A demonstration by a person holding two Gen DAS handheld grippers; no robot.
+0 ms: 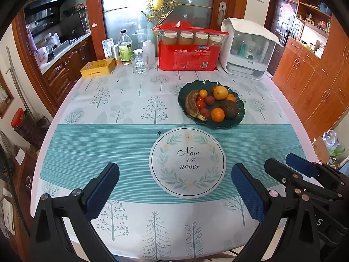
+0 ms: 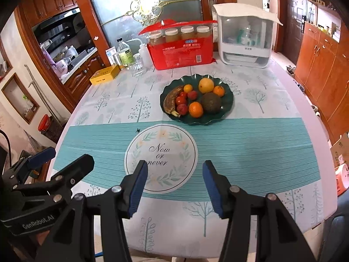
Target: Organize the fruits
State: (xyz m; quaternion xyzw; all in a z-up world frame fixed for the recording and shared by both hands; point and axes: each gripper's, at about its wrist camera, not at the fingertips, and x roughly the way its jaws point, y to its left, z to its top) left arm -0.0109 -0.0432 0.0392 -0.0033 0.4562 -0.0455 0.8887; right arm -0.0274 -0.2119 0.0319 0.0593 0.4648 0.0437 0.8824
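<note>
banana (image 2: 171, 100) tip behind tomatoes (image 2: 181, 100)

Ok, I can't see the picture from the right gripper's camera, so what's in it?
A dark green plate of fruit sits on a table: a brown banana, oranges, small red fruits, a yellow pear and a dark avocado. In front, the right gripper is open and empty above the tablecloth, which says "Now or never".
</note>
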